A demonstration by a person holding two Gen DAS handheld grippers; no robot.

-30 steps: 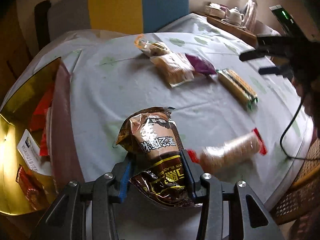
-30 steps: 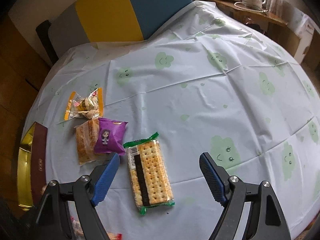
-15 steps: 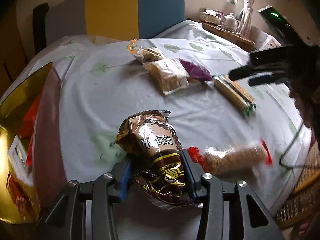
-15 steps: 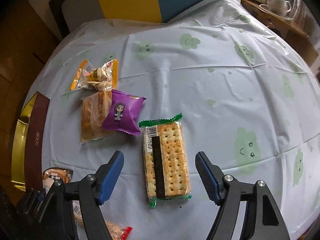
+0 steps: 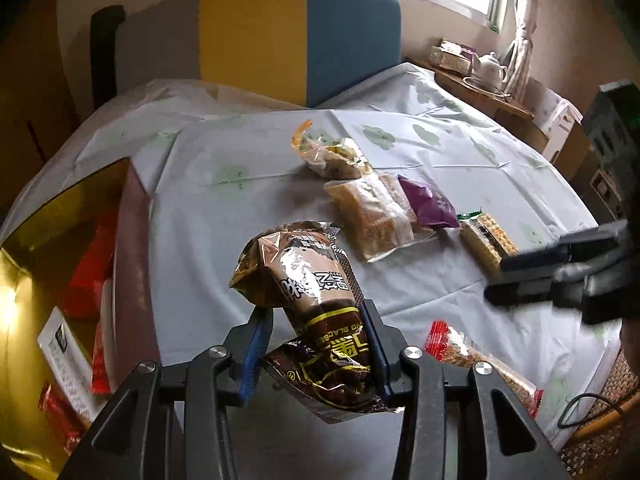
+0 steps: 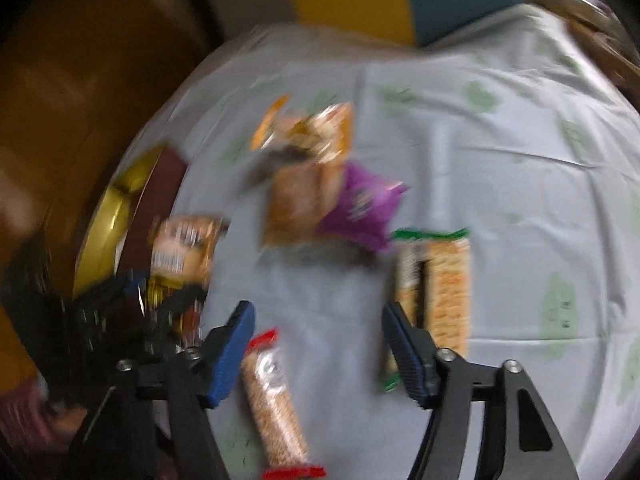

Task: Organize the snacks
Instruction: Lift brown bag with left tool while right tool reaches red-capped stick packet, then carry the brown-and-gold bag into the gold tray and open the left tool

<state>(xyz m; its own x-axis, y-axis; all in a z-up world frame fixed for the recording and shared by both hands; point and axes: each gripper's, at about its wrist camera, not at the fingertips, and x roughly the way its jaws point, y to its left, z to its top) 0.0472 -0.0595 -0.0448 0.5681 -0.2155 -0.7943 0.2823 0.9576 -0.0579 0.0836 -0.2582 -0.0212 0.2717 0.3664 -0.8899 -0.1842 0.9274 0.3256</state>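
My left gripper (image 5: 314,312) is shut on a brown snack packet (image 5: 308,280) and holds it off the tablecloth, jaws squeezing slightly tighter. To its left stands a gold box (image 5: 48,216) with red packets inside. In the blurred right wrist view my right gripper (image 6: 316,312) hangs over bare cloth, jaws closing with nothing between them. A red-ended cracker roll (image 6: 272,400) lies beside its left finger. A green-ended cracker pack (image 6: 444,284) lies behind its right finger. The right gripper (image 5: 560,276) also shows at the right of the left wrist view.
Farther back lie an orange-edged clear packet (image 5: 332,156), a tan biscuit packet (image 5: 372,216) and a purple packet (image 5: 430,204). A yellow-and-blue chair back (image 5: 296,36) stands behind the table. A side table with a teapot (image 5: 490,68) is at the right. A black cable (image 5: 588,408) hangs off the table's right edge.
The left gripper has lifted a little with the brown packet. The right gripper has swung left and rolled, its jaws narrowing; the green-ended cracker pack has left the gap between them.
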